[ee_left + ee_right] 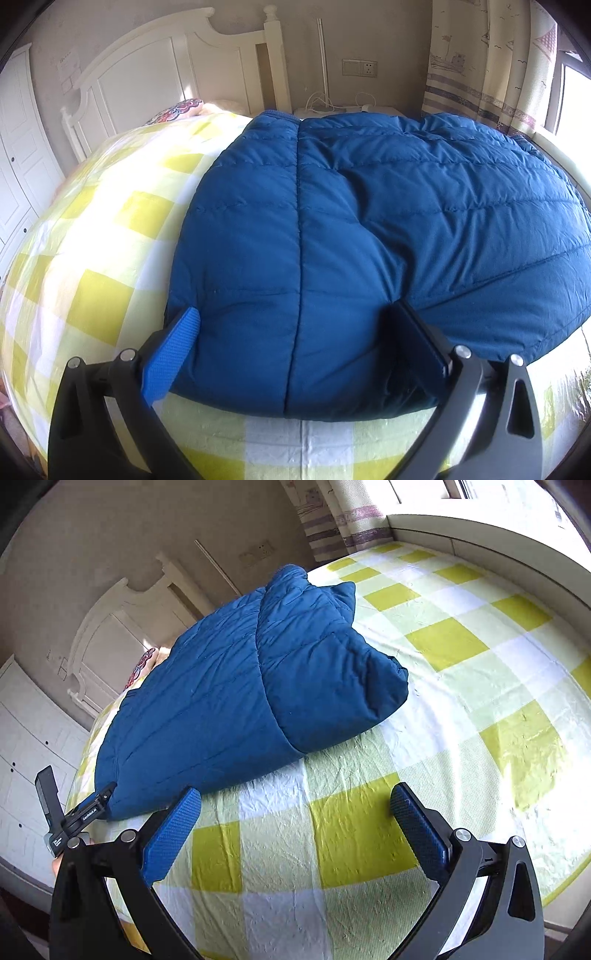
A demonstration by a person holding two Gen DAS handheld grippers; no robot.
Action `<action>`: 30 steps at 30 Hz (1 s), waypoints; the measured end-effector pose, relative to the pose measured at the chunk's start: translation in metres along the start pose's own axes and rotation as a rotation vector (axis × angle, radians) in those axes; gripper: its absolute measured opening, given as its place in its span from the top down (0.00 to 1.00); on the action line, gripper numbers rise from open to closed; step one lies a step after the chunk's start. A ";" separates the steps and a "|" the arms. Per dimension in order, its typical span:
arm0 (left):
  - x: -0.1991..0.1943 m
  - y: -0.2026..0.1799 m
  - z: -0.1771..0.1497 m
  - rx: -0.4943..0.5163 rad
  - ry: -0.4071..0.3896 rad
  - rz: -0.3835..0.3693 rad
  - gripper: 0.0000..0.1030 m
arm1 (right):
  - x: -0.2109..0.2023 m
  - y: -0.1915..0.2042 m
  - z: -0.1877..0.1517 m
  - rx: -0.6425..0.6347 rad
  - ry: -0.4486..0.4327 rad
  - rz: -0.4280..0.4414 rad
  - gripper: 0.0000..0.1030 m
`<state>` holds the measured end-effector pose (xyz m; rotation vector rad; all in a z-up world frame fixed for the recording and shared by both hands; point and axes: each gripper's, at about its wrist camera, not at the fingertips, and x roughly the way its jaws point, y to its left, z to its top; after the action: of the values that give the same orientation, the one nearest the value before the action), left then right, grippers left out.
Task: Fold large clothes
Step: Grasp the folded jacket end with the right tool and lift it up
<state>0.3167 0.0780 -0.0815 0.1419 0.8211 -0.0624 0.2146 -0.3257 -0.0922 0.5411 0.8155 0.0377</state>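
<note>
A blue quilted down jacket (369,206) lies folded on the bed's yellow-and-white checked sheet (92,240). My left gripper (295,310) is open, its jaws wide on either side of the jacket's near edge, and the padded cloth bulges between its fingers (173,354). In the right wrist view the jacket (221,701) lies to the upper left, one half folded over the other. My right gripper (295,792) is open above bare sheet (461,701), a little short of the jacket's edge, holding nothing. The left gripper's body (74,812) shows at the jacket's near left corner.
A white headboard (155,62) and a patterned pillow (177,110) are at the bed's far end. White wardrobe doors (14,147) stand on the left. A nightstand with cables (332,109), a curtain (480,55) and a window ledge (480,528) lie beyond the jacket.
</note>
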 end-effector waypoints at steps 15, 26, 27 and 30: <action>0.003 0.003 0.000 -0.015 0.012 -0.043 0.02 | 0.085 0.028 0.070 0.246 -0.111 0.084 0.06; -0.001 0.001 -0.003 -0.031 0.011 -0.033 0.02 | 0.065 -0.006 0.040 0.368 -0.222 0.288 0.63; -0.004 0.001 -0.005 -0.029 0.009 -0.032 0.02 | 0.059 -0.008 0.034 0.374 -0.226 0.301 0.65; -0.020 -0.005 -0.010 -0.001 0.014 -0.018 0.02 | 0.036 -0.017 0.019 0.375 -0.237 0.339 0.67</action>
<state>0.2959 0.0749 -0.0743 0.1345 0.8363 -0.0784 0.2498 -0.3398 -0.1143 1.0156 0.4923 0.1313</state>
